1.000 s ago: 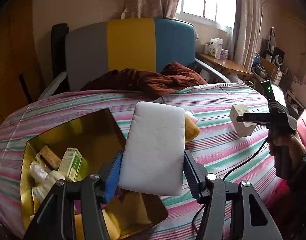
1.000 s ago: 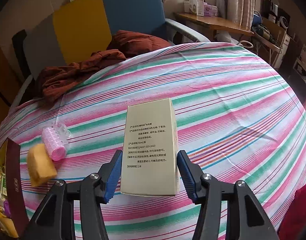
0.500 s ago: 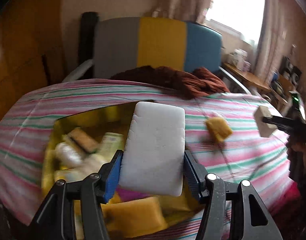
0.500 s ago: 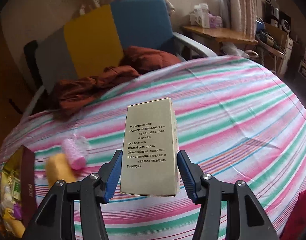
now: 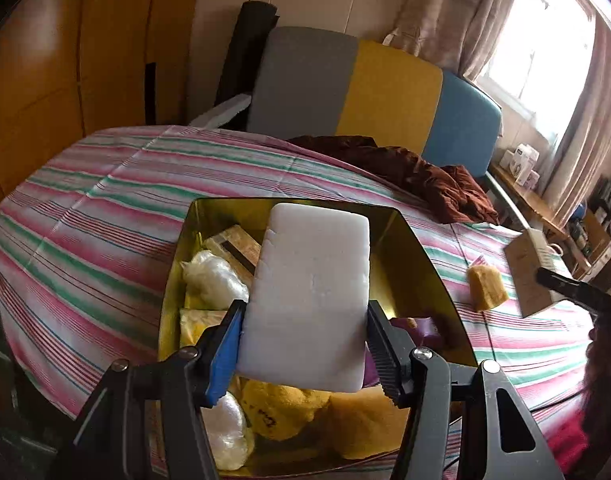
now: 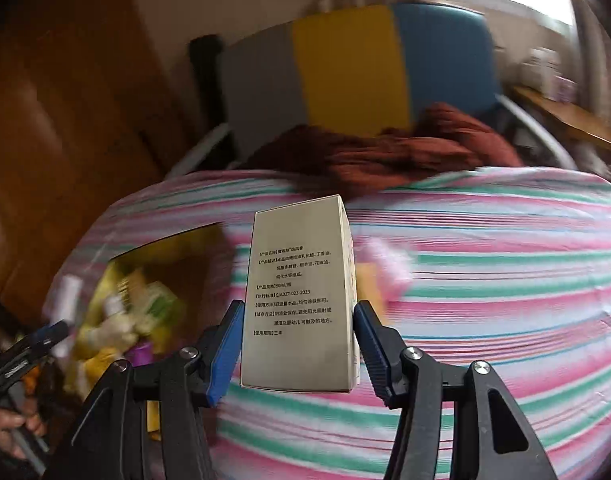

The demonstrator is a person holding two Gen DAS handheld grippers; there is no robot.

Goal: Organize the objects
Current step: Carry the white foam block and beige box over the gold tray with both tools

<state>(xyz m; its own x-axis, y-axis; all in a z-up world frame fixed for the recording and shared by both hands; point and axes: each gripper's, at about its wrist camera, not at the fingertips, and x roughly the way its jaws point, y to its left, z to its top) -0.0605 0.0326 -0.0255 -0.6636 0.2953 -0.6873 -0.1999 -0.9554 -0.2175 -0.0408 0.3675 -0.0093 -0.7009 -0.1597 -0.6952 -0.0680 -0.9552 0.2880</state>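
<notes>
My left gripper (image 5: 305, 344) is shut on a white sponge block (image 5: 309, 296), held above a gold-lined box (image 5: 425, 256) on the striped bed. The box holds several items: yellow sponges, wrapped white bundles, small cartons. My right gripper (image 6: 297, 344) is shut on a beige carton with printed text (image 6: 301, 296), held over the striped bedspread (image 6: 485, 280). That carton (image 5: 531, 276) also shows at the right edge of the left wrist view. The gold box (image 6: 153, 264) appears blurred at the left of the right wrist view.
A yellow sponge (image 5: 487, 288) lies on the bedspread right of the box. A dark red cloth (image 5: 405, 168) is bunched at the far side, in front of a grey, yellow and blue headboard (image 5: 369, 92). A hand (image 6: 13, 428) holds the other gripper at lower left.
The left gripper swung left with the sponge, so the box now sits straight beneath it. The right gripper moved left and up with the carton, bringing the box into its view.
</notes>
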